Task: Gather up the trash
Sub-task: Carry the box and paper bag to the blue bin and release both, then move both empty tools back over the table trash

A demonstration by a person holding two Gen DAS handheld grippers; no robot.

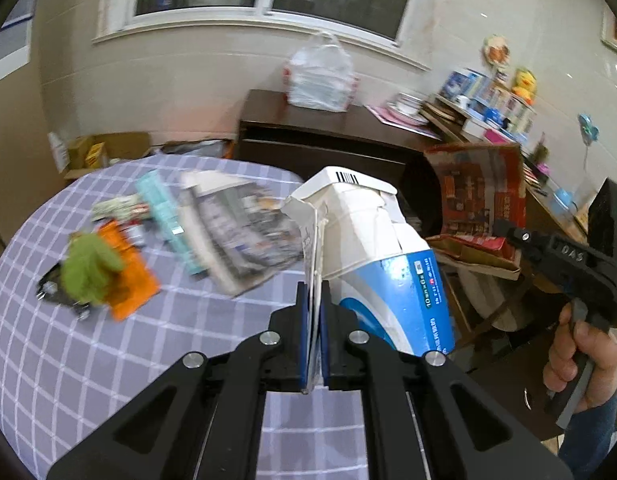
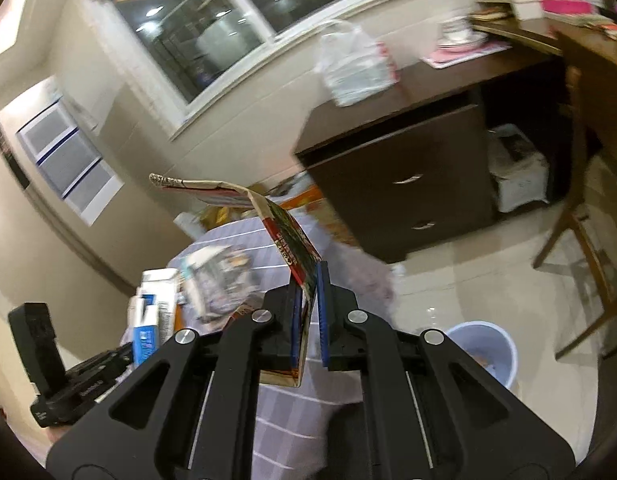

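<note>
My left gripper (image 1: 313, 292) is shut on the flap of a crushed white and blue carton (image 1: 372, 248), held up over the edge of the checked table (image 1: 48, 360). My right gripper (image 2: 309, 280) is shut on a flattened red printed cardboard box (image 2: 286, 236), which sticks up and bends over to the left. That box (image 1: 480, 192) and the right gripper's body with a hand (image 1: 580, 352) on it show at the right of the left wrist view. The carton (image 2: 152, 312) and left gripper body appear at the lower left of the right wrist view. A light blue bin (image 2: 488, 350) stands on the floor, right of the table.
On the table lie a magazine (image 1: 240, 224), a teal box (image 1: 164, 212), an orange wrapper (image 1: 128, 272), a green crumpled thing (image 1: 88, 268) and a dark wrapper. A dark wooden cabinet (image 2: 400, 184) with a white plastic bag (image 1: 320, 76) stands behind. A wooden chair (image 2: 584, 184) is at the right.
</note>
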